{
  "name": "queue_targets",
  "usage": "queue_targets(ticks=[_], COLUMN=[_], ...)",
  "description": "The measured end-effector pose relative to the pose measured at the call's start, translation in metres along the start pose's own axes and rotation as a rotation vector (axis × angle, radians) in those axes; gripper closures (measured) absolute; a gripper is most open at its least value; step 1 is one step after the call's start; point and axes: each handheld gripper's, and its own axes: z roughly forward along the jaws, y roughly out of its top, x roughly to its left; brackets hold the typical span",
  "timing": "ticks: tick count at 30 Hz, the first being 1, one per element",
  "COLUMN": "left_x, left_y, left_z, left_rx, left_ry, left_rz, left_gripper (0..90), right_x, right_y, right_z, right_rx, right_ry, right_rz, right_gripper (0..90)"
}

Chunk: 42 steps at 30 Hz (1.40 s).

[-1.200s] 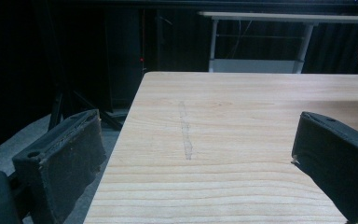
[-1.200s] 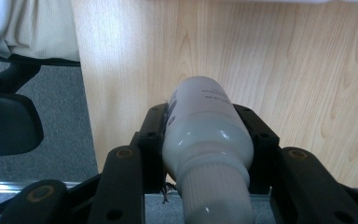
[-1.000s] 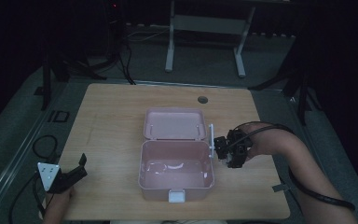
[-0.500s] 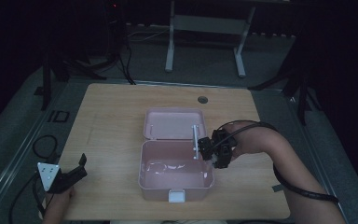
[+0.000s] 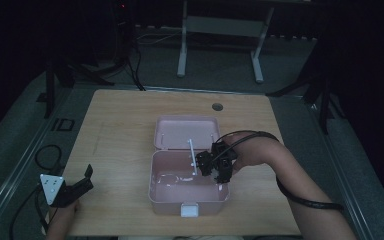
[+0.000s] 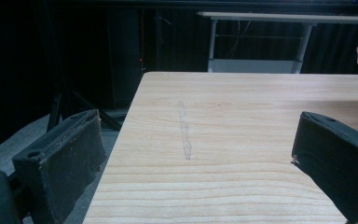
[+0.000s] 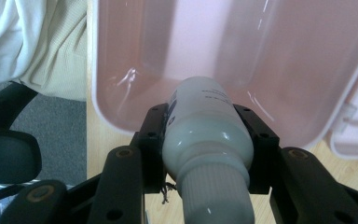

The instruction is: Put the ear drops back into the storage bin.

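An open pink box lies mid-table, its lid flat behind it. My right gripper hangs over the box's right half and is shut on a white bottle, whose ribbed cap end points toward the camera. Beyond the bottle is the pink box and its bare inside. In the high view a thin white piece stands at the gripper's tip. My left gripper rests at the table's front left corner. Its jaws are wide apart with nothing between them over the bare wood.
A white latch sits on the box's front wall. A round hole marks the table's far side. Cables lie on the floor at left. A light cloth and a dark chair part lie past the table edge.
My right gripper has moved left with the bottle, from the box's right rim to over its inside. The left gripper has stayed still.
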Motion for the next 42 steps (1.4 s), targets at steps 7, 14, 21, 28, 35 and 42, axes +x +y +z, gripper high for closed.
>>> queue_targets(ticks=[7,14,21,28,35,42], left_x=[0.000,0.000,0.000,0.000,0.000,0.000], left_y=[0.000,0.000,0.000,0.000,0.000,0.000], left_z=[0.000,0.000,0.000,0.000,0.000,0.000], left_rx=[0.000,0.004,0.003,0.004,0.003,0.005], left_ry=[0.000,0.001,0.002,0.000,0.000,-0.001], left_rz=[0.001,0.003,0.002,0.003,0.001,0.003], left_gripper=[2.4,2.4,2.4,2.4,2.4,2.4], right_x=[0.000,0.001,0.001,0.000,-0.003,-0.007], right_y=[0.009,0.012,0.017,0.024,0.030,0.030], right_z=[0.013,0.032,0.051,0.069,0.087,0.101], right_rx=[0.010,0.007,0.023,0.034,0.045,0.079], right_ry=[0.023,0.054,0.079,0.095,0.113,0.119], right_rz=[-0.016,-0.030,-0.044,-0.056,-0.072,-0.060], right_gripper=[59.0,59.0,59.0,59.0,59.0,59.0])
